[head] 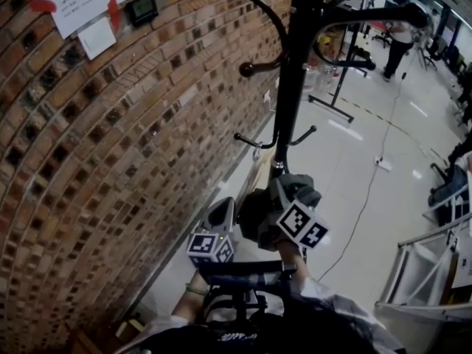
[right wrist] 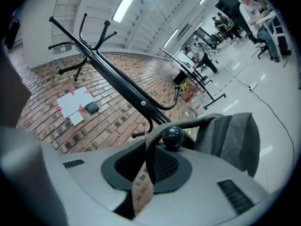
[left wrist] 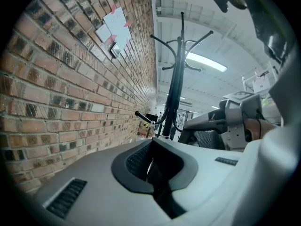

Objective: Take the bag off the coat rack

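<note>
**A:** Item one, the stand?

**B:** Black coat rack [head: 299,72], standing upright just beside the brick wall [head: 110,161]. Curved hooks are branching off its pole at several heights.

**A:** Item two, the bag?

**B:** Grey fabric bag [right wrist: 233,140], hanging on the coat rack. Its dark strap [right wrist: 149,161] is looping over a ball-tipped hook [right wrist: 172,136] low on the pole, and the bag's body is hanging just beyond that hook.

**A:** Item three, right tool?

**B:** Right hand-held gripper [right wrist: 141,182], reaching up to that low hook on the coat rack. It is released: its jaws are standing a little apart, and the strap is running down between them. Brick is showing through the gap beside the strap, and the ball tip is sitting just above the jaws.

**A:** Item four, left tool?

**B:** Left hand-held gripper [left wrist: 151,166], clenched, with only a thin slit showing between its jaws and nothing in them. It is pointing toward the coat rack from the wall side, apart from the pole.

**A:** Sundries?

**B:** Paper sheets [head: 88,2], hanging on the brick wall, level with the coat rack's upper hooks. Pale glossy floor [head: 354,168], spreading out past the coat rack's far side.
</note>
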A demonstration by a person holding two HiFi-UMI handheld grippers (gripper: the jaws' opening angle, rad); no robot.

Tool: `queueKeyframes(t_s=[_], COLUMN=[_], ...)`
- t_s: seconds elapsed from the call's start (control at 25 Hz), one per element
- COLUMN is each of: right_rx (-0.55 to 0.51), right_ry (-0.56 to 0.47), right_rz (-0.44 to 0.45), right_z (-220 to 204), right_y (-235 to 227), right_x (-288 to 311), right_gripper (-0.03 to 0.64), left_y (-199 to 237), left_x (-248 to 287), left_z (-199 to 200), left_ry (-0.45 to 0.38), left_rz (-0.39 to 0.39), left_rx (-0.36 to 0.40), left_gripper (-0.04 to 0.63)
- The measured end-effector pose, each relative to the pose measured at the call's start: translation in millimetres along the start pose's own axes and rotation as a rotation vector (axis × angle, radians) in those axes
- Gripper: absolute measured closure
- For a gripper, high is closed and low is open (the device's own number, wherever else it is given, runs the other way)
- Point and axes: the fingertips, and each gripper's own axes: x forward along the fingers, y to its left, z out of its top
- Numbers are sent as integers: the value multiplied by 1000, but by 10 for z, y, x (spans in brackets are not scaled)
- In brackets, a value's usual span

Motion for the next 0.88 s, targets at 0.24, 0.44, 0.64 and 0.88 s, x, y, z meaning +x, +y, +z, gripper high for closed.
queueKeyframes(t_s=[0.24, 0.44, 0.64, 0.88], right_rx=[-16, -3, 24, -54], right_ry=[0, -1, -9, 40], right_rz=[59, 127, 130, 161], right_z=[72, 146, 193, 0], right_y=[212, 433, 383, 298], right_x=[-270, -463, -657, -753], right_gripper=[589, 589, 589, 589], left_y=[9, 74, 89, -15], left_x=[-31, -63, -121, -115], left_z=[33, 64, 76, 47], left_ry=[-12, -29, -34, -32], left_rz=[6, 21, 28, 0], left_rx=[-2, -8, -25, -39], left_gripper=[591, 591, 591, 591])
